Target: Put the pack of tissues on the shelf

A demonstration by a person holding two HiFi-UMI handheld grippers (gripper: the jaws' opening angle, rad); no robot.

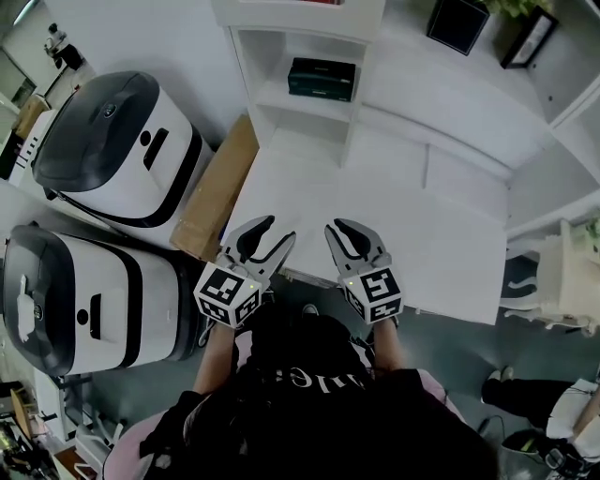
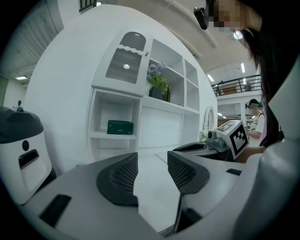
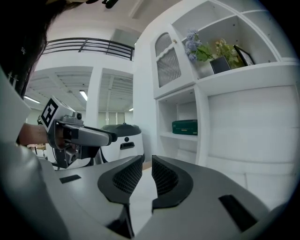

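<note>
The dark green pack of tissues (image 1: 322, 79) lies flat on a shelf (image 1: 279, 99) of the white open unit at the table's far side. It also shows as the tissue pack (image 2: 120, 127) in the left gripper view and the tissue pack (image 3: 184, 127) in the right gripper view. Both grippers hover over the white table's (image 1: 422, 234) near edge, far from the pack. My left gripper (image 1: 270, 238) stands open and empty (image 2: 152, 163). My right gripper (image 1: 350, 234) shows only a narrow gap between its pads, with nothing in it (image 3: 147, 164).
Two large white-and-black machines (image 1: 122, 150) (image 1: 84, 300) stand left of the table. A brown cardboard box (image 1: 217, 187) leans between them and the table. A potted plant (image 1: 459, 23) sits on the cabinet top. A white chair (image 1: 562, 281) stands to the right.
</note>
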